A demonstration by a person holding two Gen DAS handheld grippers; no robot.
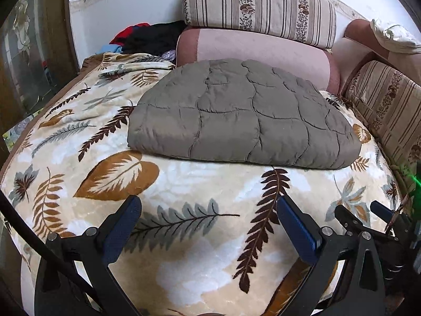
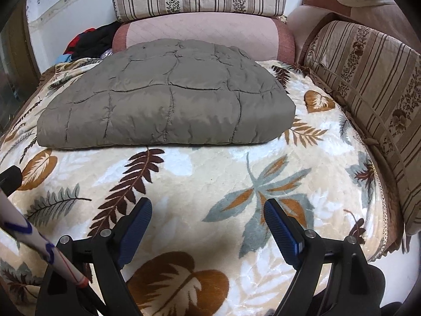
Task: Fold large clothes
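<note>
A grey-brown quilted padded garment (image 1: 242, 113) lies folded into a thick flat bundle on a leaf-patterned blanket (image 1: 184, 184); it also shows in the right wrist view (image 2: 168, 100). My left gripper (image 1: 209, 208) is open and empty, held above the blanket in front of the bundle. My right gripper (image 2: 208, 210) is open and empty, also short of the bundle's near edge. The right gripper's fingers (image 1: 379, 210) show at the right edge of the left wrist view.
A pink bolster (image 1: 263, 50) and a striped floral cushion (image 1: 260, 8) stack behind the bundle. A striped cushion (image 2: 368, 84) lines the right side. A pile of red, black and blue clothes (image 1: 150, 36) lies at the back left. A glass-fronted cabinet (image 1: 29, 60) stands left.
</note>
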